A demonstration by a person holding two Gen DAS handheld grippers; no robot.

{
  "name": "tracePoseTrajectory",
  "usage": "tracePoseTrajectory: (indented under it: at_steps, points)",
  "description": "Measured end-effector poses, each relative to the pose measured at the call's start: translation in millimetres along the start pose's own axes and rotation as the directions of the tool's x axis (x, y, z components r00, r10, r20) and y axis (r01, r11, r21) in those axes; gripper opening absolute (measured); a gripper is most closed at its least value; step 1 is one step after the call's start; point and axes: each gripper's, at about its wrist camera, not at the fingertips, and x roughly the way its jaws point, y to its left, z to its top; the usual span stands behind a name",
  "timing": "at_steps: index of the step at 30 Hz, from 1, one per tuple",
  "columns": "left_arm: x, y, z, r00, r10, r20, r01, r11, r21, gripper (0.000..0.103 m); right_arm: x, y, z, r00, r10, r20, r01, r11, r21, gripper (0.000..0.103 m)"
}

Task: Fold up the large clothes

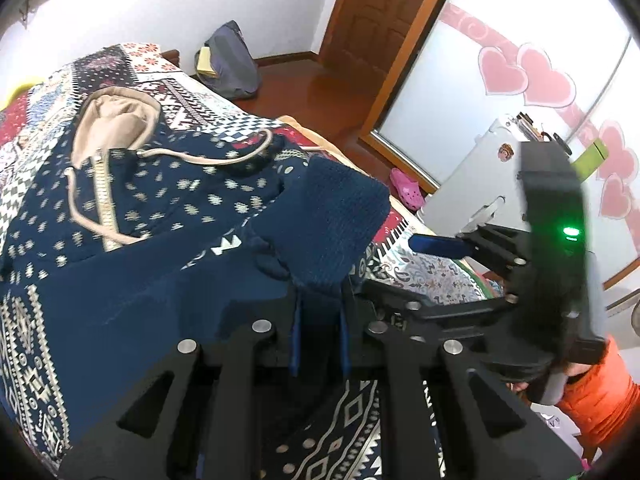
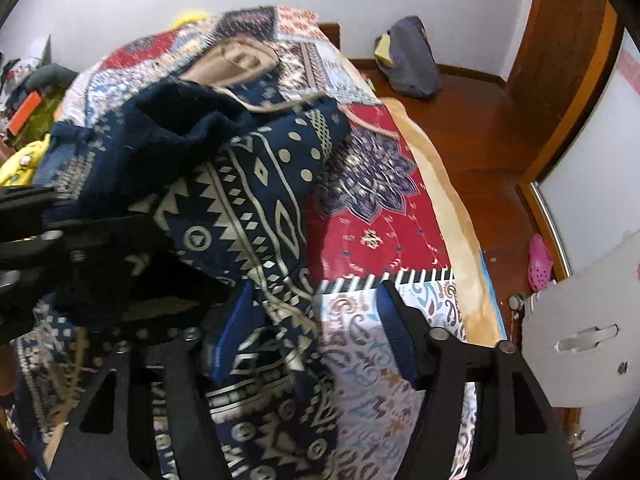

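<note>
Hoodie on bedspread; bag on floor behind bed, by wall.

Both fisheye views are bright and evenly lit, bent with dark corners. The frosted sliding glass door with pink hearts glows; the right-wrist view is motion-blurred at left.

Garment: navy hooded sweater with cream geometric pattern, heaped on the near left of the bed, beige hood at the far end.
Right gripper: black, blue-padded jaws parted; patterned fabric lies beside the left pad.
Bed cover: patchwork quilt in red, white and blue.
Floor, right: pink clog; far, grey bag.
</note>
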Motion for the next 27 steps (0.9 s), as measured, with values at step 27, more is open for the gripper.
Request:
tracePoseTrajectory:
  at_steps: [27]
  points:
    - [-146.3, 54.2, -35.5, 0.914, 0.298, 0.275, -0.281, 0.955, -0.1, 0.01, 12.9, -21.9, -5.1, 0.997, -0.058, -0.049, 0.059, 0.998, 0.022, 0.071]
